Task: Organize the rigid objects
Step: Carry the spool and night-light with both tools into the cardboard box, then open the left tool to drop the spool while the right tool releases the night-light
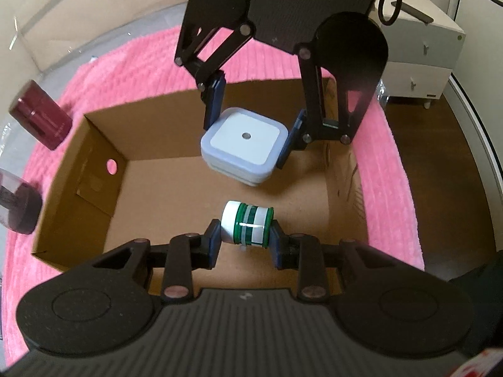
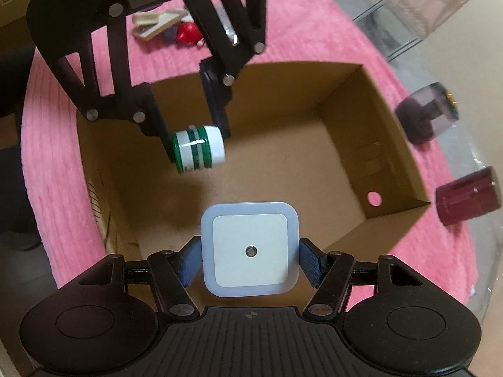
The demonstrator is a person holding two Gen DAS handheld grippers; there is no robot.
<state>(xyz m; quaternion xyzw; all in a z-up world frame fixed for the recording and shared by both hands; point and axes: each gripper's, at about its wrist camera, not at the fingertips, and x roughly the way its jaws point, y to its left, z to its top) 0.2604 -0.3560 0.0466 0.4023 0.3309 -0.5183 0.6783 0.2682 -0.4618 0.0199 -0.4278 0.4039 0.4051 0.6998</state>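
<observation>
Green-and-white jar [image 1: 246, 226]: a short cylinder lying on its side, long axis running from 9 to 3 o'clock in the left wrist view; white ribbed cap toward 9, green base toward 3.
Jar look: green bands alternate with white ones, with a glossy highlight along the top.
Jar place: hanging above the floor of the cardboard box [image 1: 103, 144], near its 6 o'clock side in the left wrist view.
Left gripper [image 1: 243, 245]: clenched on the jar, one blue pad on the cap end and one on the base end.
White square device [image 2: 250, 249]: flat face turned toward the right wrist camera, sides squared to the frame; no clear long axis.
Device look: pale bluish rim with rounded corners, white inner panel, a small dark round dot near the middle; from the left wrist view it shows a stepped white underside.
Device place: over the box interior, at 12 o'clock from the jar in the left wrist view.
Right gripper [image 2: 250, 267]: grasping the device by two opposite sides with its blue pads.
Surroundings: pink rug [image 2: 56, 163] under the box; two maroon containers [image 2: 465, 199] outside its holed wall.
</observation>
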